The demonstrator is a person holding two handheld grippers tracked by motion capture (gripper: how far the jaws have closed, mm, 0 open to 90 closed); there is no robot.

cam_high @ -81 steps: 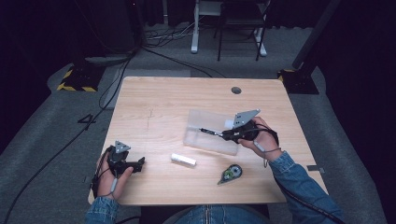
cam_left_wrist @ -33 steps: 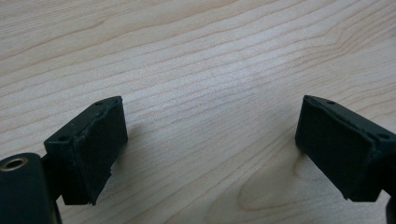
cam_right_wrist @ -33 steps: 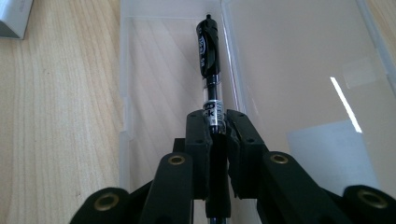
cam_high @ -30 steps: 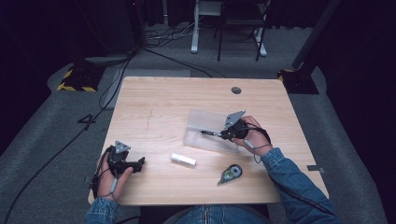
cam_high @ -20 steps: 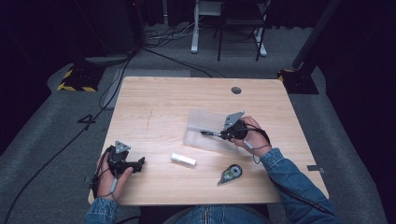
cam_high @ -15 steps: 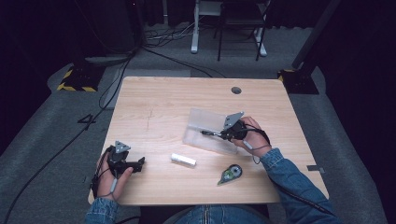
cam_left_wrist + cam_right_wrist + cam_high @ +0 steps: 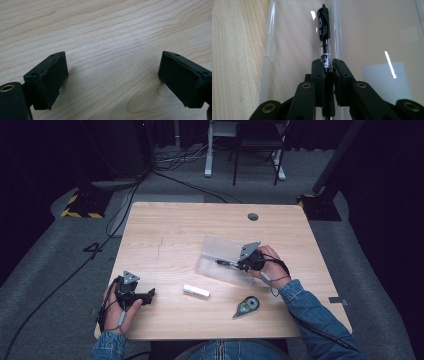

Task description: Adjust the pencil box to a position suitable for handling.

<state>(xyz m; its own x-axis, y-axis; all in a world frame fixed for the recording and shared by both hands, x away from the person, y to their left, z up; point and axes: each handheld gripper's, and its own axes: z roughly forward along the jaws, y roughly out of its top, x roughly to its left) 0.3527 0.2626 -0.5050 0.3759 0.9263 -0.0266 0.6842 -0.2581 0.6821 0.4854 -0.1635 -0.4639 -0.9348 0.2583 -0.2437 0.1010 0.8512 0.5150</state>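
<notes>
Right gripper (image 7: pixel 328 65) is clamped tight on a black pen (image 7: pixel 323 30), pads pinching the clear mid-barrel just below the black cap end. The pen sticks out forward along the jaw axis, over the clear plastic box (image 7: pixel 220 251); in the high view the pen (image 7: pixel 226 263) points left across the box's open interior, near its front wall. Cannot tell whether the tip end touches the box floor.

Handling judgement: the pen is light, stiff and thin, and its smooth round barrel is likely to roll or pivot between flat pads. The current grip is near the middle, which is right; a hold closer to either end would let it swing. The box looks thin-walled, light and slick, so it could skate on the wooden table (image 7: pixel 175 230) if the pen or jaws nudge its wall. Best released low and parallel to the box's long side.

Left gripper (image 7: pixel 112 82) rests low on bare table at the front-left, jaws wide apart, nothing between them. It is free to steady the box.

White tube-like item (image 7: pixel 196 291) and correction tape dispenser (image 7: pixel 246 307) lie on the table in front of the box, untouched.
</notes>
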